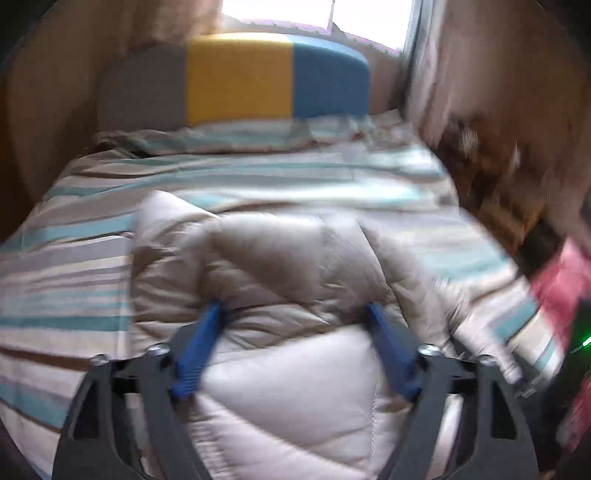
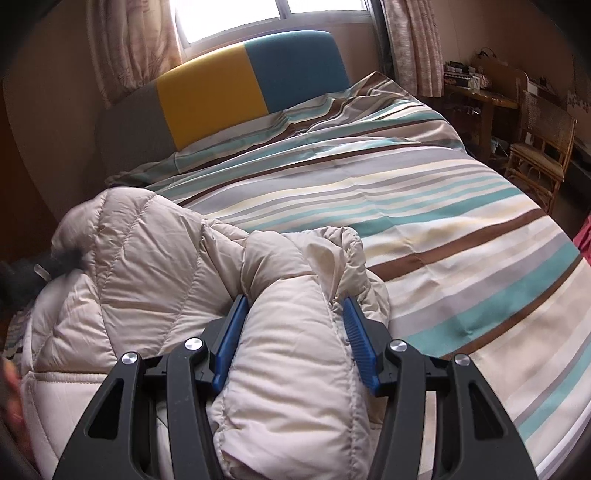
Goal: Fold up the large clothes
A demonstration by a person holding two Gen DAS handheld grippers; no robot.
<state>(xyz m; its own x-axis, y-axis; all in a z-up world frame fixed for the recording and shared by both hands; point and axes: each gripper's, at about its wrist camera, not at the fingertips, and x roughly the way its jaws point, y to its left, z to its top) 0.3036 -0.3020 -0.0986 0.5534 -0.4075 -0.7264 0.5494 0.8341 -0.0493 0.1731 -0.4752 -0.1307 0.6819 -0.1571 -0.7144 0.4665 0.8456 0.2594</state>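
A bedroom, with a striped bedspread (image 2: 424,206) across the bed and a grey, yellow and blue headboard (image 2: 236,81) under a bright window (image 2: 266,18). Beige puffer jacket (image 2: 155,266) bunched at the near edge of the bed, partly folded over itself.

Right gripper (image 2: 295,306): about half closed, blue pads pressed into a thick roll of the jacket on both sides, so gripping it. Left gripper (image 1: 295,314): spread wide, jacket padding bulging between the fingers, pads apparently not pinching (hard to be sure in the motion blur).

Likely trouble from here, judged only from the lie of things: slippery, springy padding sliding out of the right-hand grip if pulled hard; the fold puffing back open with the left side let go; the jacket dragging off the near edge.

Not made out: sleeves, hood, zip, or which side faced up. Smeared beyond reading in the left view: the right-hand side, with a pink shape (image 1: 561,280). Cut off at the frame: a dark object (image 2: 55,264) at the jacket's left.
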